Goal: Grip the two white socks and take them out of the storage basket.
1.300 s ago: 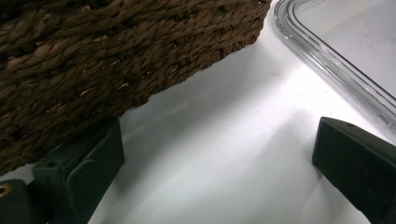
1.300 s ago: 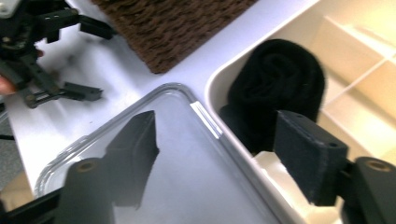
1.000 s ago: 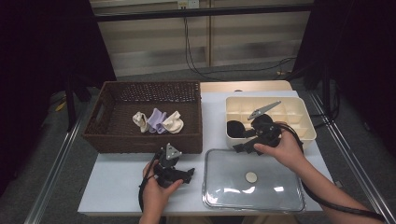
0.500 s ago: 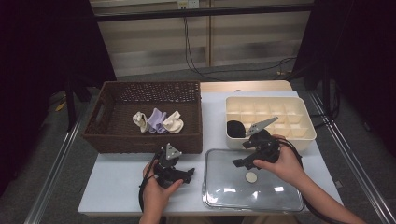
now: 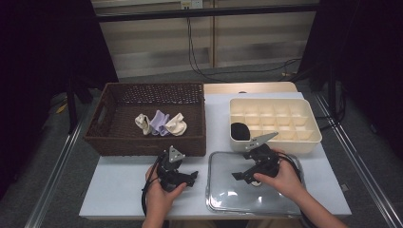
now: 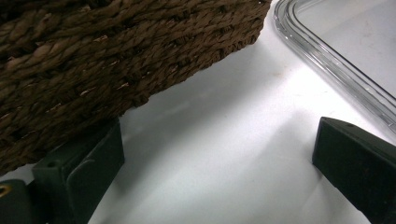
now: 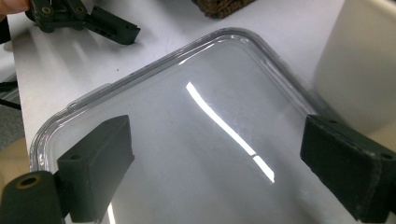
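Observation:
My right gripper (image 5: 243,165) hovers low over a clear rectangular lid (image 5: 228,199) lying at the table's front right. Its jaws have just been opening and stand open with nothing between them; in the right gripper view (image 7: 215,154) they frame the lid (image 7: 187,140). My left gripper (image 5: 192,176) rests open on the white table in front of the brown wicker basket (image 5: 147,145). In the left gripper view (image 6: 219,154) it points between the basket wall (image 6: 107,60) and the lid's corner (image 6: 336,60).
Several rolled pale cloths (image 5: 161,124) lie in the basket. A cream compartment tray (image 5: 285,137) stands behind the lid, with a black item (image 5: 239,130) in its front left cell. The tray's wall (image 7: 359,70) rises right of the right gripper. Table edges are near the hands.
My right hand has drawn back from the cream tray and sunk toward the clear lid. The left hand has stayed where it was.

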